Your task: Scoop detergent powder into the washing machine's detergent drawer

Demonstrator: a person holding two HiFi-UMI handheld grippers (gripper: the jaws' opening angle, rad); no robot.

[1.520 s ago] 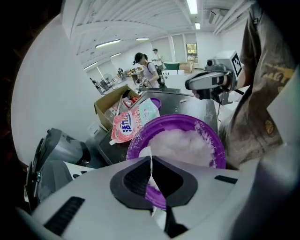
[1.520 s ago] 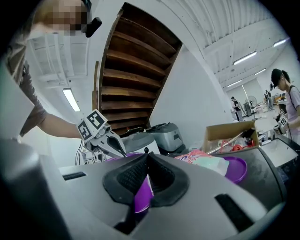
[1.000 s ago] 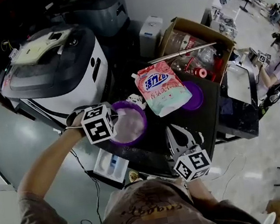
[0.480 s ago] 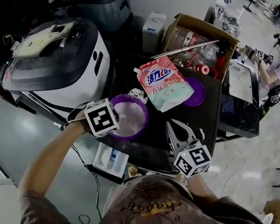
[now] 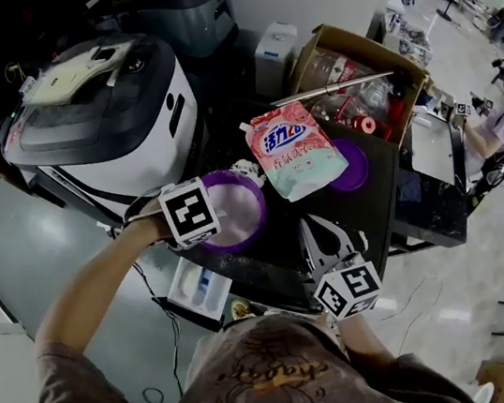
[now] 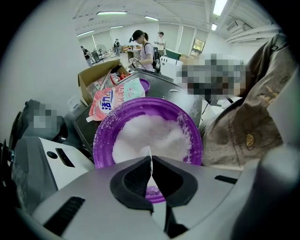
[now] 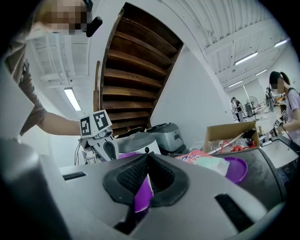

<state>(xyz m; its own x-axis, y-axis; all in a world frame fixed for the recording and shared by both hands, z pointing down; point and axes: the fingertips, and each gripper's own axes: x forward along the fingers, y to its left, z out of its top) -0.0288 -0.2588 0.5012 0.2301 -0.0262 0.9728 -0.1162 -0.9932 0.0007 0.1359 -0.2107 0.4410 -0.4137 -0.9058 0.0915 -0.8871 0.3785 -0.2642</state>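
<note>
At the far left stood a white washing machine (image 5: 96,116). Below the table edge sat a white compartmented tray (image 5: 198,290), probably the detergent drawer. The left gripper (image 6: 151,162) hung over a purple bowl (image 6: 100,140) on the dark table (image 5: 273,273). Its fingers were pressed together on the thin handle of a white scoop (image 6: 149,151), whose far end was lost in the powder. The detergent powder (image 6: 150,133) lay heaped in that bowl and dusted its rim. It looked loose, light and quick to spill, so a loaded scoop would likely need to travel level and slowly. The scoop seemed stiff and nearly weightless, and best pinched along its handle, as here. The bowl looked like light plastic that might slide unless steadied at its rim. Right of the bowl lay a soft pink detergent pouch (image 5: 293,149). Nearer the person, the right gripper (image 7: 147,157) rested with its fingers closed to a slit and apparently empty, with purple showing through the gap. Further right came a purple lid (image 5: 358,172), then a cardboard box (image 5: 399,68). In all there were one bowl, one scoop, one pouch, one lid, one box and two grippers.
</note>
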